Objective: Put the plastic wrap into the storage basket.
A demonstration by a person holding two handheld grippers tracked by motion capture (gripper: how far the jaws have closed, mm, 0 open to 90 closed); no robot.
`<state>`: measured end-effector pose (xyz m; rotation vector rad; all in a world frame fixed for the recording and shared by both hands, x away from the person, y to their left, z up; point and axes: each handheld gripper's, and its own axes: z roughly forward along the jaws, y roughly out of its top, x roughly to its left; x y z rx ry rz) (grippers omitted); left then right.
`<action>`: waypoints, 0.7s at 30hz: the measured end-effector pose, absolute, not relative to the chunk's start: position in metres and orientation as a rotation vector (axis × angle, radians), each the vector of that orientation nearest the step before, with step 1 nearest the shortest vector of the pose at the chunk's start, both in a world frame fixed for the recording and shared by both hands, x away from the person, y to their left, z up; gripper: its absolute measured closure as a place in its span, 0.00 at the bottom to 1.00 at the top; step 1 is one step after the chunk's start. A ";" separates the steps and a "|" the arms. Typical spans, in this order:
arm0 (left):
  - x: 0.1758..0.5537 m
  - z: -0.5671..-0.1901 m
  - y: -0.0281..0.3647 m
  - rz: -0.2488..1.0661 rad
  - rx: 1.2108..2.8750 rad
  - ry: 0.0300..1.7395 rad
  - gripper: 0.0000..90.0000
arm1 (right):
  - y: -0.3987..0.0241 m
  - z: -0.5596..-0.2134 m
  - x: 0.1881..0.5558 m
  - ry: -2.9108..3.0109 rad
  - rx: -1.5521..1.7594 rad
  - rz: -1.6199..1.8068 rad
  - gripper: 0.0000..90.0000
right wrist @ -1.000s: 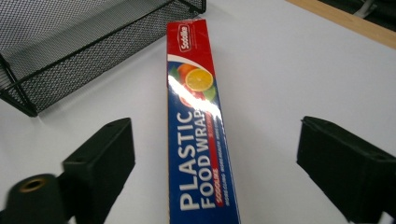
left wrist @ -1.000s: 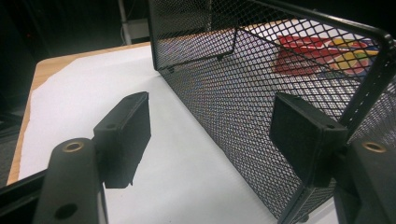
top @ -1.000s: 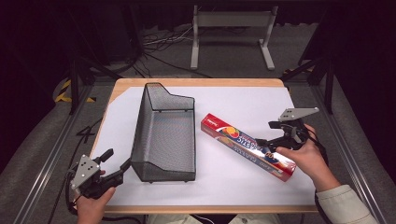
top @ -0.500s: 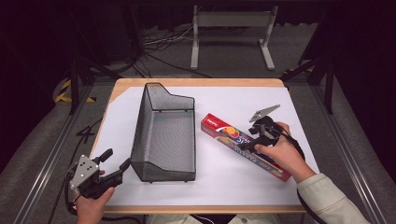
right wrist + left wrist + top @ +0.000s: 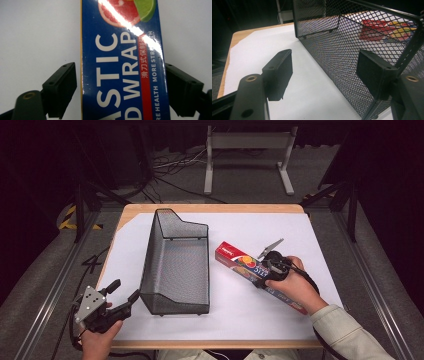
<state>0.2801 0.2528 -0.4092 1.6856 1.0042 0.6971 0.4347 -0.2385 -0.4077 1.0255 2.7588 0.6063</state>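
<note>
right gripper view, box [image 5: 120, 70] reads "plastic wrap"

The left black handheld gripper [image 5: 125, 292] carries a grey 3-cornered plate dotted with dark screws; its 2 jaws are matte black blocks with brass-ringed holes. The right black gripper [image 5: 264, 270] has a similar plate and a black cable trailing along a beige sleeve [image 5: 350, 332].

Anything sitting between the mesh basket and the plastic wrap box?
No. In the high view only bare white paper on the table separates the mesh basket from the plastic wrap box. The right tool straddles the box farther along, jaws just closing, not yet touching.
</note>
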 end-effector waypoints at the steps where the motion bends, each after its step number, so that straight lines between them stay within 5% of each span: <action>1: 0.280 -0.409 0.253 0.699 1.687 1.006 0.33 | -0.238 -0.408 0.435 2.764 1.019 0.600 0.24; 4: 0.280 -0.410 0.253 0.701 1.685 1.010 0.33 | -0.235 -0.412 0.435 2.783 0.989 0.500 0.39; 21: 0.280 -0.410 0.253 0.706 1.685 1.012 0.34 | -0.235 -0.407 0.430 2.729 0.988 0.511 0.44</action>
